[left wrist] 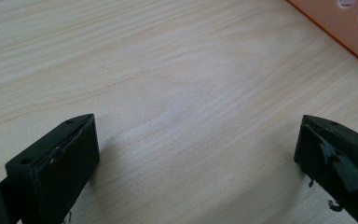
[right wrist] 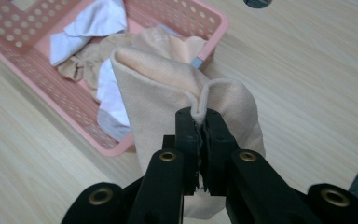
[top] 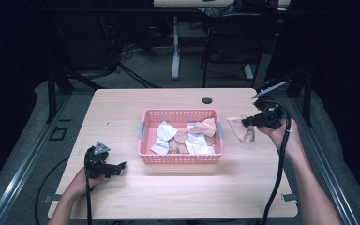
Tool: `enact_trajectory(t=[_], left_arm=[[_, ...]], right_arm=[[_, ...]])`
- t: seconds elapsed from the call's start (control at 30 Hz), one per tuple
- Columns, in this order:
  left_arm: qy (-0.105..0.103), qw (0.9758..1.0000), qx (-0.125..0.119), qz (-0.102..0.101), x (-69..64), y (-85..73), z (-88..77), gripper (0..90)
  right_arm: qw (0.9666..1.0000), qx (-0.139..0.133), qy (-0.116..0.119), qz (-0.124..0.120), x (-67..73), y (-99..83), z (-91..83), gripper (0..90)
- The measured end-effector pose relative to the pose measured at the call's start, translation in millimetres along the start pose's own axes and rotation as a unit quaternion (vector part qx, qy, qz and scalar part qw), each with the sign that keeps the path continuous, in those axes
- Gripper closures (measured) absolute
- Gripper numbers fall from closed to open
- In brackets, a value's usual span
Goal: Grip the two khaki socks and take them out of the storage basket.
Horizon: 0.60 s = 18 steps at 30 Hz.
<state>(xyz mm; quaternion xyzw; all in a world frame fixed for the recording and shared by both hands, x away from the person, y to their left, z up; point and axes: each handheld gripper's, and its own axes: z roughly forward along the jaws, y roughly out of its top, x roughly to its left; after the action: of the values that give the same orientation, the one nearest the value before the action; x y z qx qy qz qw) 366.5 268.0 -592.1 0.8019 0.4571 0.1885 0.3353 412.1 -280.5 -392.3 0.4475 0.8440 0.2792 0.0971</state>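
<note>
The right gripper is clamped on a fold of the beige cloth, which hangs from its closed jaws above the bare tabletop, just off the right end of the pink basket. In the right gripper view the pinch sits at the cloth's upper hem and the fabric trails down and away toward the basket, so its long axis runs roughly downward from the jaws. The open table directly under and to the right looks like the nearest place to set it down. The left gripper rests well apart at the basket's other side, jaws spread wide over empty wood, too far to help.
</note>
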Motion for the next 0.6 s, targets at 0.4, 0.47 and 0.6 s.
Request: enact_trajectory(t=[0.4, 0.47, 0.6], left_arm=[[0.000, 1.0000, 0.000, 0.000, 0.0, 0.0, 0.0, 0.0], [0.000, 1.0000, 0.000, 0.000, 0.0, 0.0, 0.0, 0.0], [0.000, 1.0000, 0.000, 0.000, 0.0, 0.0, 0.0, 0.0]], right_arm=[[0.9990, 0.021, -0.017, 0.035, -26.3, -26.9, 17.2, 86.5], [0.9986, 0.029, -0.020, 0.040, -30.4, -30.4, 23.3, 86.5], [0.9980, 0.040, -0.021, 0.043, -33.6, -32.9, 29.2, 86.5]])
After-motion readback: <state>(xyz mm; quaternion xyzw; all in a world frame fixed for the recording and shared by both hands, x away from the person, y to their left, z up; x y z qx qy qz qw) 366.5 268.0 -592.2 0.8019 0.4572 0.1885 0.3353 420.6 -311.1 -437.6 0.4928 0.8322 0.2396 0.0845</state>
